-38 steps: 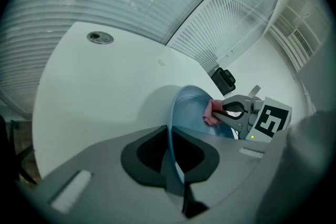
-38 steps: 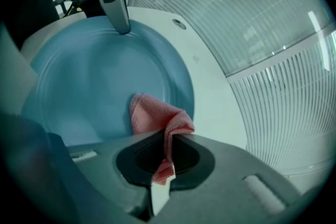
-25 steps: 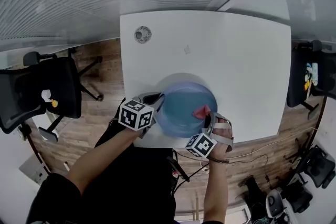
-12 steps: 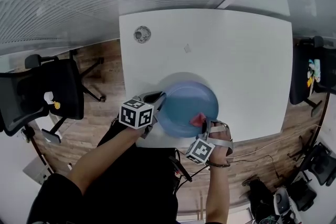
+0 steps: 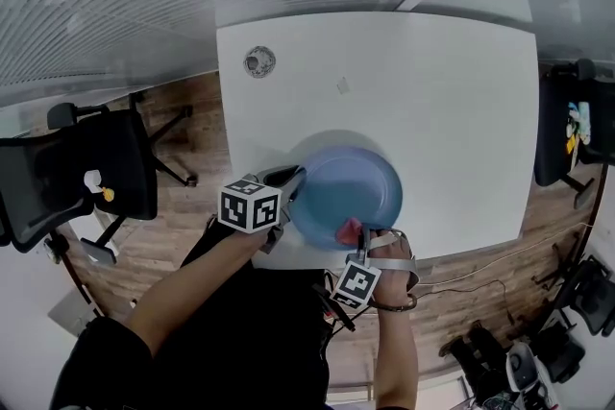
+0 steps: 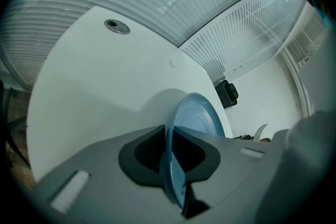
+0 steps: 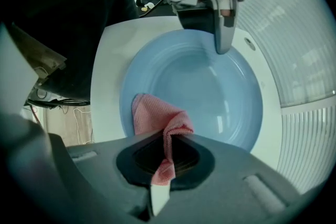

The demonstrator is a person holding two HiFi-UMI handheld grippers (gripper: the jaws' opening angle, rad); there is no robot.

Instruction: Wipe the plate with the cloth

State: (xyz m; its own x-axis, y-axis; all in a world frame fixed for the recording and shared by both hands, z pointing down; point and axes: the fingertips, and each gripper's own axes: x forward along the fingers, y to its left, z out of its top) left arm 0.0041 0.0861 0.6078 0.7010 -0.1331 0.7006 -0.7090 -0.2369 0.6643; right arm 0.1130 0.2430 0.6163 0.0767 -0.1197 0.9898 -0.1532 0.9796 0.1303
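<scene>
A blue plate [image 5: 354, 187] stands tilted over the near edge of the white table [image 5: 432, 82]. My left gripper [image 5: 293, 176] is shut on the plate's left rim; its jaws have just been opening a little, with the rim [image 6: 197, 118] still between them [image 6: 169, 152]. A red-pink cloth [image 5: 347, 229] hangs from my right gripper [image 5: 356, 237], which points down over the plate's near rim. In the right gripper view the cloth [image 7: 155, 115] is pinched between the jaws [image 7: 167, 157] and lies on the plate [image 7: 210, 86], opposite the left gripper [image 7: 220, 34].
A round metal grommet [image 5: 258, 61] sits at the table's far left, and a small mark [image 5: 343, 85] lies mid-table. Black office chairs stand to the left [image 5: 96, 168] and right [image 5: 567, 130]. Cables lie on the wooden floor [image 5: 500, 283].
My right gripper has dragged the cloth from the plate's right side toward its near rim, leftward and closer to me. The left gripper and plate have stayed put.
</scene>
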